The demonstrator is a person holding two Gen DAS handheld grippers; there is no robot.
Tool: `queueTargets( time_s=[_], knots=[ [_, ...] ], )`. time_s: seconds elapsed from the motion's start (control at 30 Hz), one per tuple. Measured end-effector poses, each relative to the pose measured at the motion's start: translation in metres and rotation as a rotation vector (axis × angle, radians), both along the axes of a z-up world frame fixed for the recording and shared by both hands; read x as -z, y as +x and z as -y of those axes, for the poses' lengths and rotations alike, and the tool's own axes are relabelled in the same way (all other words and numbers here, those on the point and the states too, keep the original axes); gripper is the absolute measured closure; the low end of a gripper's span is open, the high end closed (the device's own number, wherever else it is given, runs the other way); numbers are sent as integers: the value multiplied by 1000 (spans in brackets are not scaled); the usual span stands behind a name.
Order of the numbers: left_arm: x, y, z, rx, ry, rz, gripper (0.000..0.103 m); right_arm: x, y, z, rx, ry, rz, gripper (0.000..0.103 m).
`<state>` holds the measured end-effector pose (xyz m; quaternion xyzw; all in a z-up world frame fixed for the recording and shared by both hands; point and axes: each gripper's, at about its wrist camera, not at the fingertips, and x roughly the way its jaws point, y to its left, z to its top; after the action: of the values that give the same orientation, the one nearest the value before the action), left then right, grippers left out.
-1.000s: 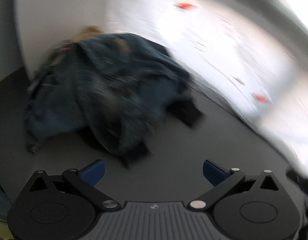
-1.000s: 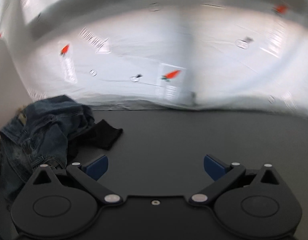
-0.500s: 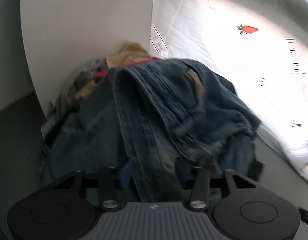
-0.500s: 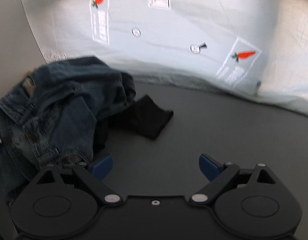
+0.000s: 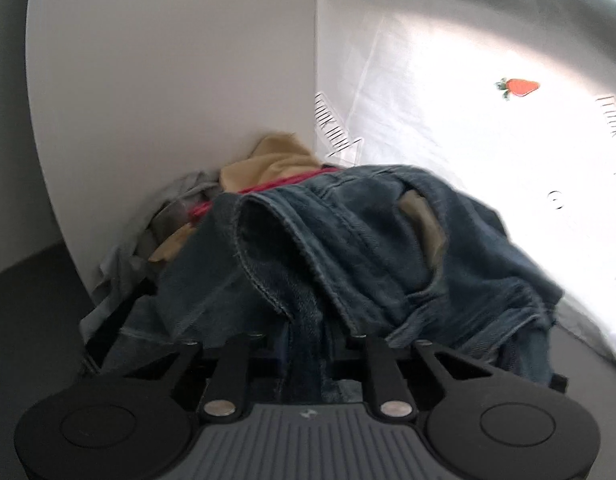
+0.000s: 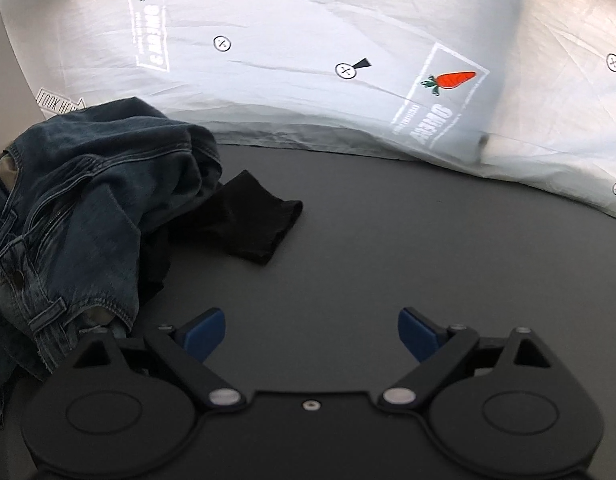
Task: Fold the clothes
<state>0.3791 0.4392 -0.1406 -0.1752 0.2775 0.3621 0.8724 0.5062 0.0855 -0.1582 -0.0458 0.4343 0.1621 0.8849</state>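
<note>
Presently on record, item by item.

Crumpled blue denim jeans (image 5: 348, 248): heaped at the corner of the dark grey tabletop (image 6: 388, 248), against a plain white upright board (image 5: 168, 100). Unfolded; legs and waistband bunched together.

Black fabric piece (image 6: 252, 220): flat on the tabletop, partly tucked under the jeans. Unfolded.

Tan garment (image 5: 272, 160), grey garment (image 5: 196, 188) and a strip of pink-red cloth (image 5: 268, 186): piled behind the jeans, against the board. Untouched, as far as can be seen.

White sheet printed with carrots and lettering (image 6: 348, 80): backdrop along the table's far edge.

Left gripper (image 5: 304, 344): jaws closing, a fold of the jeans between them; the pads themselves are hidden under the cloth, but the denim looks pinched.

Right gripper (image 6: 312, 332): blue-padded jaws wide apart, nothing between them, over bare tabletop just beside the jeans.

Progress: nothing folded yet. By my judgement this is the first pick-up; spreading, folding and the remaining pile are all left.
</note>
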Motion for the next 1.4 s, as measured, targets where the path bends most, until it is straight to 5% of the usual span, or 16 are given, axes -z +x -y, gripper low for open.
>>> queueTargets(
  time_s=[0.17,0.27,0.4,0.6,0.73,0.87,0.93,1.03,1.13,1.3,1.4],
  knots=[
    [-26,-7,41,44,58,53,91,-9,-6,19,30,20,16,9],
    [-49,-12,80,151,111,73,92,-17,-13,39,62,36,36,9],
    [-85,-16,151,350,140,148,93,-24,-22,80,137,77,54,9],
    [-124,-1,316,720,221,234,94,-35,-47,195,307,150,93,9],
    [-130,19,427,975,117,293,93,-41,-75,294,464,155,129,9],
    [-96,70,511,1109,-117,177,88,-35,-106,385,630,122,122,9],
    [-80,85,542,1124,-163,106,88,-29,-121,421,697,105,109,9],
    [-73,79,555,1144,-167,84,72,-17,-140,451,747,98,91,8],
    [-65,60,535,1140,-145,52,67,-2,-142,461,736,127,50,8],
    [-49,33,468,952,-57,-71,61,23,-128,429,634,159,-10,12],
    [-30,15,404,810,-88,-134,56,36,-129,397,601,187,-70,15]
  ],
)
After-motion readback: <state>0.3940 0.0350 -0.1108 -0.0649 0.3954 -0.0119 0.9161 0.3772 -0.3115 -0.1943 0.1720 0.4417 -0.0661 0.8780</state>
